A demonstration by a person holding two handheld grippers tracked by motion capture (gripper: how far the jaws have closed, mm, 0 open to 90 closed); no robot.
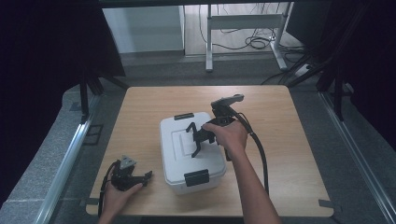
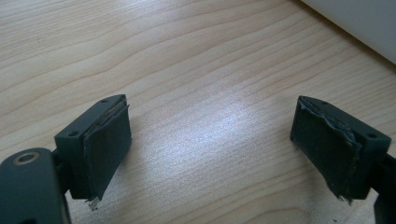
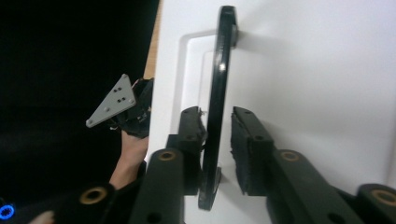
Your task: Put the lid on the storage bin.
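I note the white lidded plastic box [image 1: 191, 151] at mid light-wood tabletop [image 1: 289, 140], my right tongs [image 3: 219, 140] straddling its raised thin black lid handle [image 3: 219, 93], gap narrow, prob. to lift; left tongs [image 2: 210, 144] wide open, empty, parked near-left w/ hand.

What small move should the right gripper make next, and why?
Probably close the right gripper on the black handle: the handle stands raised off the white box lid, already between the jaws, with a gap still showing on one side.
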